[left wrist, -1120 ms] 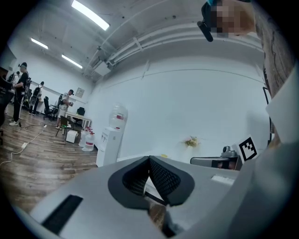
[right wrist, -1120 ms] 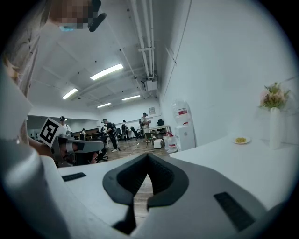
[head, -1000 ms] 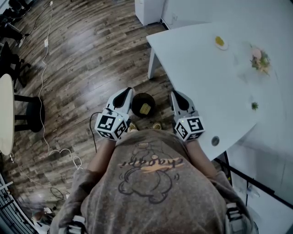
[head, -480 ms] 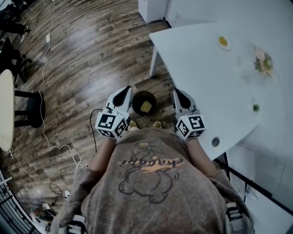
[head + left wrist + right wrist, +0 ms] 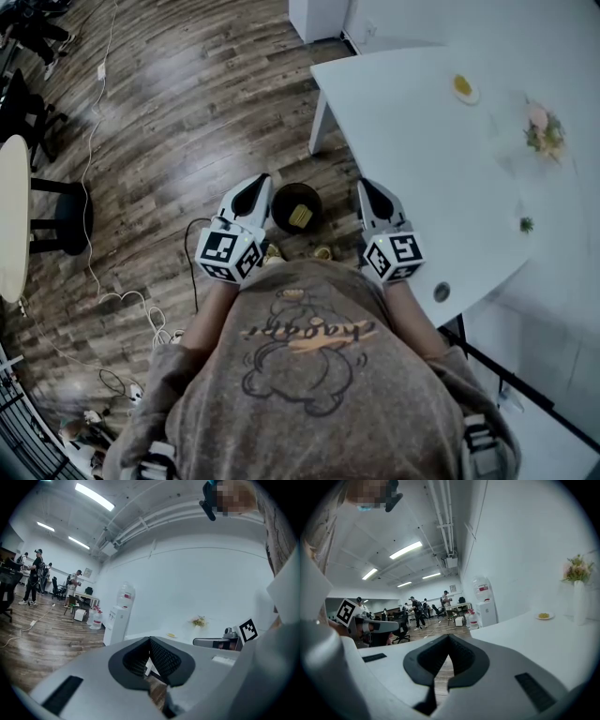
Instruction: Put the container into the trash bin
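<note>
A round black trash bin [image 5: 296, 202] stands on the wood floor between my two grippers, just in front of the person's feet. A yellowish object [image 5: 298, 218] lies inside it; it may be the container. My left gripper [image 5: 257, 182] hovers just left of the bin, and its jaws are shut with nothing between them [image 5: 149, 641]. My right gripper [image 5: 365, 186] hovers to the right of the bin by the white table's edge [image 5: 349, 141], also shut and empty [image 5: 449, 637]. Both point forward, almost level.
On the white table sit a small plate with something yellow [image 5: 463, 88], a vase of flowers [image 5: 543, 130] and a small green item [image 5: 526, 224]. Cables [image 5: 91, 178] trail over the floor at left, near a round table [image 5: 8, 225]. A water dispenser [image 5: 120, 618] and people stand far off.
The head view has drifted slightly. Both grippers stay shut and keep their places on either side of the bin.
</note>
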A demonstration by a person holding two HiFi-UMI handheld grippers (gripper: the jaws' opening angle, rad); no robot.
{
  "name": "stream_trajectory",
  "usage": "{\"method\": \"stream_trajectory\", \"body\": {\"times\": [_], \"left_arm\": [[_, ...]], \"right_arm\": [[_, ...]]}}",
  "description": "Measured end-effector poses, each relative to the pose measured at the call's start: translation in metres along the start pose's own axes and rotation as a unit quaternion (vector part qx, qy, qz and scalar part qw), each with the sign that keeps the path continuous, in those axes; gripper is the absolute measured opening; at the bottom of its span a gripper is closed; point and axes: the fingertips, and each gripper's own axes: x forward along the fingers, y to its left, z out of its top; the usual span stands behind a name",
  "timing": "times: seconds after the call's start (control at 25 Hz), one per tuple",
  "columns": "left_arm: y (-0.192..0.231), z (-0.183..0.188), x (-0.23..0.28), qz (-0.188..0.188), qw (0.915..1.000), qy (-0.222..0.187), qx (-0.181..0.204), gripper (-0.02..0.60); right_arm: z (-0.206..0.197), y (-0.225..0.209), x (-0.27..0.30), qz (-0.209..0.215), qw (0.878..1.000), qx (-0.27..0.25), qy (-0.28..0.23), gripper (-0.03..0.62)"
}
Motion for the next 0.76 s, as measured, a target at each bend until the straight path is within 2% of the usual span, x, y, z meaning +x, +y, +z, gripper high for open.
{"method": "stream_trajectory", "body": {"times": [0.76], "left_arm": [[0.004,-0.001,-0.006,0.016,0.9998,-0.002,-0.007,0.003]], "right_arm": [[0.001,0.008,0.011,0.037,0.999,-0.008,0.007,-0.005]]}}
